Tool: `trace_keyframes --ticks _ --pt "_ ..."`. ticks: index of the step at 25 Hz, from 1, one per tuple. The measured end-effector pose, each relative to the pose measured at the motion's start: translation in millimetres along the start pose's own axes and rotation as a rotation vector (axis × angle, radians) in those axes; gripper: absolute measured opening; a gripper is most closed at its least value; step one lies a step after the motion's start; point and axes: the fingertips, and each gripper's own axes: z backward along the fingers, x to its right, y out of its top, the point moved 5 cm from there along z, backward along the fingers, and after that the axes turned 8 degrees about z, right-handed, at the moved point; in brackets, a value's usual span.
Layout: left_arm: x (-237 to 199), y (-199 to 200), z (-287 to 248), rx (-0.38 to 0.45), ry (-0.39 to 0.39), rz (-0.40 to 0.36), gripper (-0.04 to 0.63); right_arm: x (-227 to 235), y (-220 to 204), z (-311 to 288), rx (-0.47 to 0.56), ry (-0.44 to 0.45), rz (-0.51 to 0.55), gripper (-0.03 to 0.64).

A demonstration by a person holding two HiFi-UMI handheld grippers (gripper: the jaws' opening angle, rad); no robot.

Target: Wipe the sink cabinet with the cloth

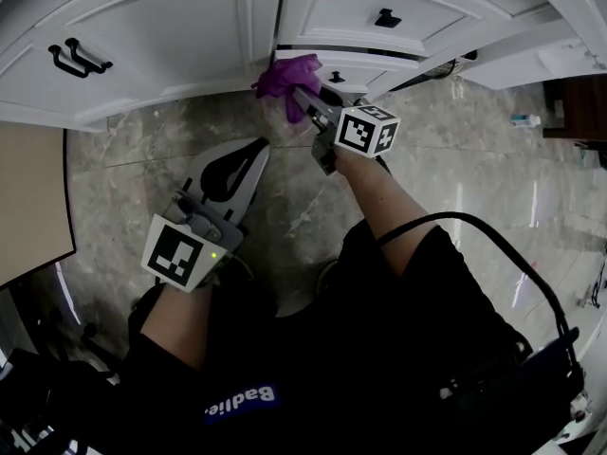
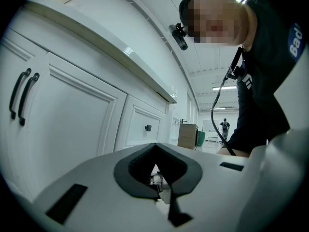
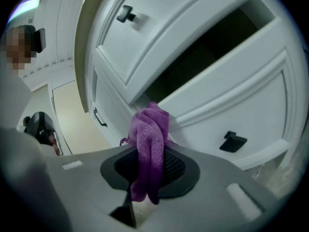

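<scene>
Currently: right gripper [image 3: 150, 166], jaws clamped on purple cloth [image 3: 149, 129], pressing it to sink cabinet [image 3: 231, 100] for wiping; left gripper [image 1: 260, 146], jaws closed, empty, held aside.

Saw purple cloth [image 3: 149, 139] as fuzzy, matt terry weave. Logged cabinet [image 1: 171, 27] as smooth white paint, satin sheen; handles [image 1: 81, 60] matt black, metal-looking. Marked floor [image 1: 455, 178] glossy veined stone. Tagged right gripper [image 1: 300, 95] matt grey plastic, fingers [image 3: 177, 166] ribbed black rubber.

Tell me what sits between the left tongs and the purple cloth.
Only bare marble floor, per the head view. The left tongs are shut and empty; the cloth is clamped in the right tongs.
</scene>
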Motion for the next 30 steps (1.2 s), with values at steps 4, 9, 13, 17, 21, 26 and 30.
trace_keyframes --ticks 4,9,13,17,21,26,30 --pt "1 -7 7 -0.027 0.01 0.005 0.005 25 -27 -13 -0.018 -0.057 -0.109 0.077" --pt "0 -15 12 -0.055 0.004 0.01 0.005 48 -65 -33 -0.049 -0.074 -0.198 0.078" --pt "-3 -19 16 -0.063 0.012 0.018 0.005 66 -93 -41 -0.101 -0.118 -0.221 0.078" --pt "-4 -19 14 -0.063 0.003 0.018 0.005 82 -112 -39 -0.164 -0.182 -0.243 0.078" --pt "-1 -17 7 -0.059 -0.026 -0.002 0.005 75 -114 -26 -0.269 -0.191 -0.212 0.077" --pt "1 -9 -4 -0.037 -0.056 -0.003 0.005 24 -61 10 -0.253 -0.024 -0.157 0.077" --pt "4 -9 -13 -0.046 -0.088 -0.014 0.005 -18 2 40 -0.101 0.092 -0.078 0.078"
